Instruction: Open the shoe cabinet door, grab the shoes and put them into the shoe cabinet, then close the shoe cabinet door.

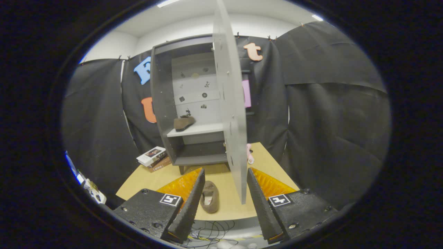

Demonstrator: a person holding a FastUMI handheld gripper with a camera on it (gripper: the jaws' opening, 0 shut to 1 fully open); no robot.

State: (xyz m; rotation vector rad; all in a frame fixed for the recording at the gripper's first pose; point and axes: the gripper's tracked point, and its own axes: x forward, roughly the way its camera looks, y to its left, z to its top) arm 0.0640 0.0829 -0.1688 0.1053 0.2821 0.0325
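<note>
Cabinet (193,103) upright on wooden surface (225,204), door (230,103) swung open, seen edge-on, reaching out toward gripper (225,204). Jaws spread wide, holding nothing. One brown shoe (184,122) already on pale middle shelf (197,130), toe overhanging front lip a bit. Second brown shoe (209,197) lying on surface between the jaws, nearer left finger, opening up. Door's free edge sits just beside right finger.

Judged stage: door done, one shoe stowed, second grab next, closing still to do.

Risks, judged:
- Right finger clipping door edge on descent, swinging door or rocking cabinet.
- Soft slip-on likely to collapse or twist if pinched on one wall only; could drop on the lift.
- Shelved shoe near lip; nudging it while placing second could knock it off.
- Shoe left poking out would block door closing.
- Loose cables (207,231) below surface edge, snag chance if gripper dips low.

Writing: stacked books (154,158) left of cabinet, covers too small to read. Square coded marker tags (170,199) on gripper body, no legible words. Small dark stickers on cabinet back panel, unreadable. Pink item (249,154) behind door, unidentified.
</note>
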